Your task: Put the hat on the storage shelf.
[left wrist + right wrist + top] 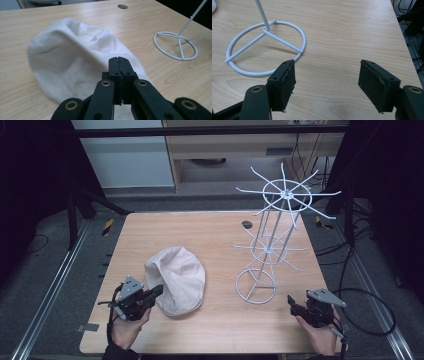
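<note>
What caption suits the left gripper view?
Shut left gripper over a white cap, wire stand's ring base beyond.

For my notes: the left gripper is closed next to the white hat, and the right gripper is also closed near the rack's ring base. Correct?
Not quite. The right gripper is open, its jaws wide apart in the right gripper view. The rest holds: left gripper, white hat, ring base.

In my left gripper view, my left gripper covers the near edge of the white cap; whether cloth is pinched between its closed jaws cannot be told. The wire stand is cut off at the top right, leaving its base ring and a stub of post. In my right gripper view, the stand's post leaves the frame at the top. In the high view, my forearms are cut by the bottom edge.
</note>
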Action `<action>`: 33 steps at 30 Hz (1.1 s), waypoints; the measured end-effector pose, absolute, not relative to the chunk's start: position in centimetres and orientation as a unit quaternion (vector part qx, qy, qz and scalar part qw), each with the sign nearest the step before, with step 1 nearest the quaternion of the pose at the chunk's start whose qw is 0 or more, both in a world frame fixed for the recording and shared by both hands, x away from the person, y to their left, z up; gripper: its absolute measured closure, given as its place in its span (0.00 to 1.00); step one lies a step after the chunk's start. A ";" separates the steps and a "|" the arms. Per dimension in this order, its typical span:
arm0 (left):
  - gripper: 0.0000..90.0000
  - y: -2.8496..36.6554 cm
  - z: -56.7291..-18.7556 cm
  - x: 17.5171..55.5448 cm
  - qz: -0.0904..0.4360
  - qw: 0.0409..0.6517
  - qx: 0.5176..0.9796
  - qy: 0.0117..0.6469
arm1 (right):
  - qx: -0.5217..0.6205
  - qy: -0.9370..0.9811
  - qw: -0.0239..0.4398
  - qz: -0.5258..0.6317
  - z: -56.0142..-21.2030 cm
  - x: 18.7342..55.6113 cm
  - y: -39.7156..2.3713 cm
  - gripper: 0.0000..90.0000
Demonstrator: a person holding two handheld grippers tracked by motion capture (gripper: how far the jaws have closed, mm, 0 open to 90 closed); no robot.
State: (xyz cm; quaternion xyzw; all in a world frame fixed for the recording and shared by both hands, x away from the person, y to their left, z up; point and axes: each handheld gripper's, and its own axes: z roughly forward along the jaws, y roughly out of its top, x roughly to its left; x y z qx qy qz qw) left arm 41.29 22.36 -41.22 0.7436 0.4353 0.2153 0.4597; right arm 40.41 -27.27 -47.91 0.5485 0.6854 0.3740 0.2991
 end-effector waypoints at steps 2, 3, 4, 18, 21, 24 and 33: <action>1.00 21.6 -41.2 41.7 0.211 0.460 0.747 0.431 | 0.549 0.685 0.300 0.373 -47.9 40.4 -27.3 0.33; 1.00 21.2 -41.2 41.9 0.208 0.460 0.749 0.430 | 0.549 0.685 0.299 0.374 -47.9 40.4 -27.3 0.33; 1.00 20.8 -41.3 42.2 0.203 0.460 0.750 0.430 | 0.549 0.686 0.300 0.373 -48.0 40.4 -27.3 0.33; 1.00 14.8 -44.4 44.5 0.175 0.412 0.795 0.410 | 0.548 0.688 0.296 0.372 -48.1 40.5 -27.3 0.32; 1.00 14.3 -45.2 44.8 0.170 0.402 0.801 0.410 | 0.547 0.688 0.298 0.373 -48.1 40.5 -27.3 0.32; 1.00 14.3 -45.9 44.8 0.170 0.395 0.804 0.411 | 0.546 0.689 0.298 0.372 -48.1 40.5 -27.4 0.32; 1.00 15.0 -46.8 44.6 0.164 0.377 0.812 0.413 | 0.546 0.689 0.297 0.373 -48.1 40.5 -27.4 0.32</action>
